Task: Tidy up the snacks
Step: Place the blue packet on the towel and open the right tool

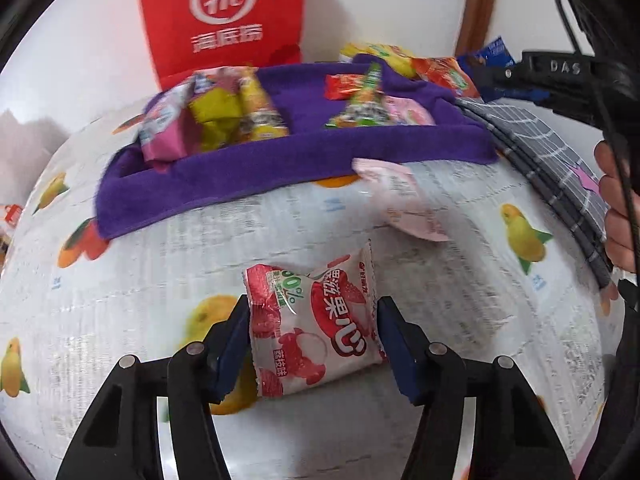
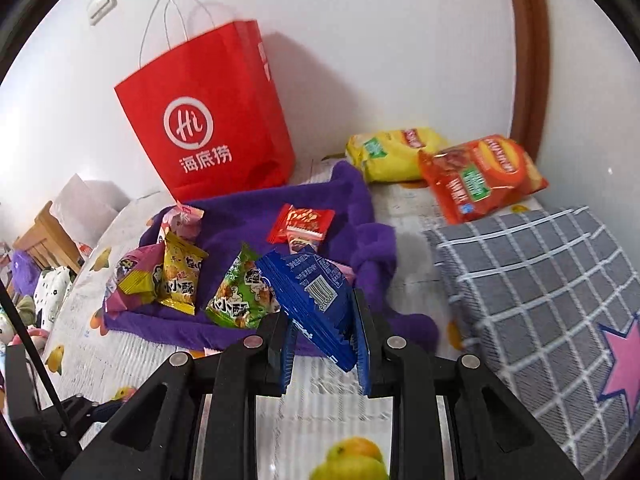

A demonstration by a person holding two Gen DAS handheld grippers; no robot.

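The left gripper (image 1: 312, 328) has its fingers squeezed on the lychee snack pack (image 1: 316, 320) low in the frame, and the right gripper (image 2: 324, 324) pinches the blue packet (image 2: 312, 292), probably both going to the purple tray (image 1: 224, 184).

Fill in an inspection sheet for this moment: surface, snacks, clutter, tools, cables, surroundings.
Surface: fruit-print cover, with a purple towel spread on it.
Job's things: several small snack packs lie on the towel; a lychee jelly pack sits between the left tool fingers; a blue packet is clamped in the right tool; a pale pink pack lies just off the towel; a yellow chip bag and an orange chip bag lie near the wall.
Clutter: red paper bag, grey checked cushion.
Tools: left closed against the jelly pack, right gripping.
Cables: black cable at the right edge.
Surroundings: white wall, wall switch.
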